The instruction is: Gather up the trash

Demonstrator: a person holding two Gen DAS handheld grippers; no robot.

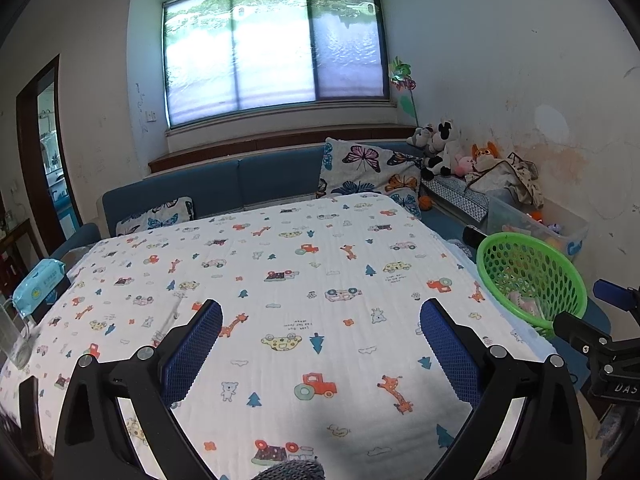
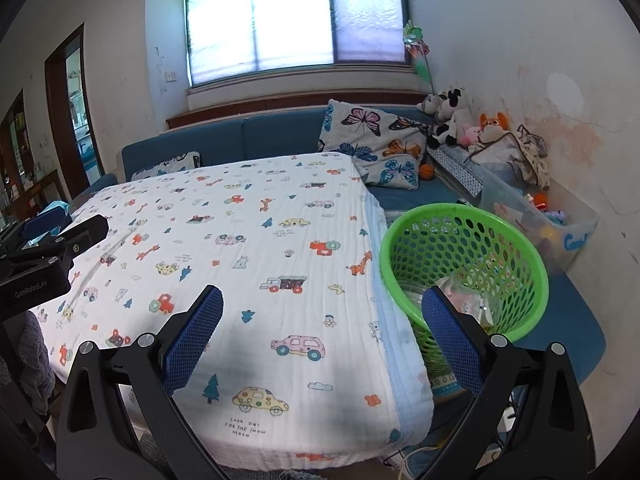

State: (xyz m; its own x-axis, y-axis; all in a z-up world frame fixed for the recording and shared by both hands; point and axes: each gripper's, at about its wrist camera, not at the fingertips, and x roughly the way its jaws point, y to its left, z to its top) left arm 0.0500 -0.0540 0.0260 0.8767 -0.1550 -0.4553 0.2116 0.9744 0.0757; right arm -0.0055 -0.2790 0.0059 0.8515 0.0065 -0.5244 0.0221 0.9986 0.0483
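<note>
Right wrist view: right claw [image 2: 322, 320] spread, empty; green basket [image 2: 516, 248] holds seemingly wrappers.

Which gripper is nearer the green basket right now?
Right. The right gripper hangs over the table's edge, right beside the green basket; the left gripper is over the table's middle, farther from it.

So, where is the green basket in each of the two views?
Left wrist view: the green basket is at the right edge, beside the patterned table cloth.
Right wrist view: it is right of centre, behind the right finger.
Shared landmark: the butterfly pillow on the blue sofa.
</note>
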